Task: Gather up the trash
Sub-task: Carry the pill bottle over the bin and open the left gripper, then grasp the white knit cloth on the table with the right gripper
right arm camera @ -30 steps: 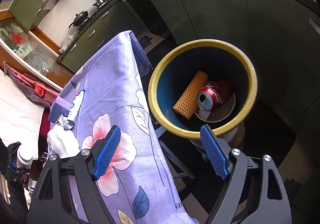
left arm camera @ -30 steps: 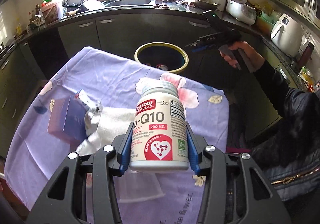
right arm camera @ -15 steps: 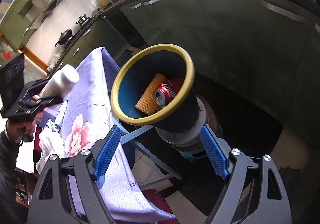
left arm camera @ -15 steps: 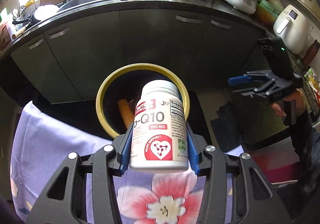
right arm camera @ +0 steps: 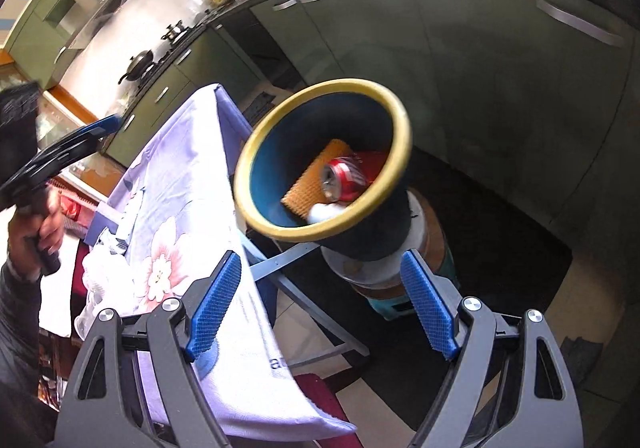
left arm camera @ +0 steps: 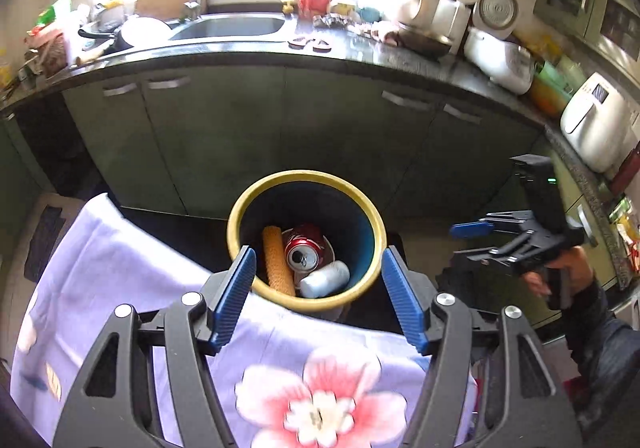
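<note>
A yellow-rimmed dark bin (left arm camera: 236, 216) stands past the table's far edge; it also shows in the right wrist view (right arm camera: 400, 120). Inside lie a white supplement bottle (left arm camera: 324, 280), a red soda can (left arm camera: 302, 246) and a yellow mesh roll (left arm camera: 274, 260). My left gripper (left arm camera: 316, 296) is open and empty just above the bin's near rim. My right gripper (right arm camera: 320, 304) is open and empty, held to the right of the bin; it appears in the left wrist view (left arm camera: 476, 242).
The table wears a purple flowered cloth (left arm camera: 120, 288). More litter, a white towel (right arm camera: 100, 272) and a purple box (right arm camera: 106, 216), lies on it. Dark kitchen cabinets (left arm camera: 280, 120) stand behind the bin. A cluttered counter with a sink (left arm camera: 228, 26) runs above them.
My left gripper carried the bottle from over the table to above the bin, opened, and the bottle fell in. My right gripper drew back to the right.
</note>
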Demonstrator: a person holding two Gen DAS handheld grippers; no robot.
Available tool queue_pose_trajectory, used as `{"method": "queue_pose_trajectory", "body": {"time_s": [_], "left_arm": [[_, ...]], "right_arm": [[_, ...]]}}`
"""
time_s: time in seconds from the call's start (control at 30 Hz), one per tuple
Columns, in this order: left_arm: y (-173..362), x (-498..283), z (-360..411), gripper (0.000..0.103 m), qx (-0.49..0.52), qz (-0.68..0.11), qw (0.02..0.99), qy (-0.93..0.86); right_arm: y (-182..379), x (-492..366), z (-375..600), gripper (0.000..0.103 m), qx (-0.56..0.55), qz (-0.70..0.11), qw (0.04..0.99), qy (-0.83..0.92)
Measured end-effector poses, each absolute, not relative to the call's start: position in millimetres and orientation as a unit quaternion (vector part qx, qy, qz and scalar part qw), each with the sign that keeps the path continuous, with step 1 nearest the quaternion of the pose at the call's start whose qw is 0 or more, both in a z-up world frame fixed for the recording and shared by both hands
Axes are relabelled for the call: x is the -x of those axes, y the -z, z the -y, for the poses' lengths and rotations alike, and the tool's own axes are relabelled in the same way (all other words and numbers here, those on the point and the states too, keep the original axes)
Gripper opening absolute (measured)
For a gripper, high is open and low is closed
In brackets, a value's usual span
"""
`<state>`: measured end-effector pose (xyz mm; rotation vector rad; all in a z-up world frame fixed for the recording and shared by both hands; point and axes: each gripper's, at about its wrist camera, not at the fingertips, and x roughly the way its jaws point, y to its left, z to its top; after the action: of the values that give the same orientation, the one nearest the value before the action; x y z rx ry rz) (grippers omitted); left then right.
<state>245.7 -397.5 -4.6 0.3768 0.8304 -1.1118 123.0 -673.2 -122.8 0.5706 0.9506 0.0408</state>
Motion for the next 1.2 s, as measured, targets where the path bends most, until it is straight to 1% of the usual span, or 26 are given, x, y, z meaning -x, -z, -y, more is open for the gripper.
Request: {"method": "queue_pose_trajectory", "body": {"time_s": [0.2,0.3,0.37,0.47,0.57,0.77,0.9,0.97,1.0,1.03,1.07,1.1,1.13,1.2], "left_arm": [[-22,-198,295,0.07,-0.129,-0.354,0.806,0.457],[-27,-179,241,0.071,-0.095,-0.36,0.827,0.421],[-28,-168,209,0.071,-0.083,-0.353,0.843,0.397],[-26,-150,160,0.076,-0.063,-0.343,0.867,0.355],[-18,-136,116,0.076,-0.031,-0.346,0.879,0.328],[-1,-111,58,0.077,0.001,-0.35,0.891,0.289],[7,-100,38,0.081,0.0,-0.344,0.899,0.27],[11,-98,35,0.081,0.001,-0.344,0.9,0.269],[13,-99,34,0.081,0.004,-0.345,0.899,0.271],[15,-99,33,0.081,0.008,-0.347,0.898,0.271],[17,-101,32,0.081,0.011,-0.349,0.897,0.272],[18,-101,32,0.081,0.013,-0.35,0.896,0.273],[19,-101,30,0.081,0.014,-0.35,0.896,0.274],[21,-102,31,0.081,0.015,-0.35,0.895,0.275]], "right_arm": [[114,-140,628,0.081,-0.238,-0.464,0.851,-0.063],[105,-150,590,0.081,-0.205,-0.47,0.852,-0.101],[101,-156,558,0.081,-0.181,-0.476,0.85,-0.132],[97,-171,505,0.081,-0.151,-0.488,0.839,-0.19],[98,-186,453,0.081,-0.142,-0.5,0.818,-0.246],[113,-222,379,0.081,-0.118,-0.539,0.782,-0.289],[127,-234,360,0.081,-0.115,-0.561,0.77,-0.281],[129,-234,355,0.079,-0.111,-0.565,0.767,-0.282],[130,-235,353,0.072,-0.109,-0.568,0.765,-0.283],[132,-236,351,0.06,-0.109,-0.572,0.761,-0.285],[133,-237,348,0.051,-0.112,-0.575,0.758,-0.286],[134,-236,347,0.026,-0.113,-0.577,0.756,-0.288],[132,-236,345,0.006,-0.11,-0.575,0.758,-0.287],[125,-234,343,0.005,-0.104,-0.566,0.767,-0.284]]}}
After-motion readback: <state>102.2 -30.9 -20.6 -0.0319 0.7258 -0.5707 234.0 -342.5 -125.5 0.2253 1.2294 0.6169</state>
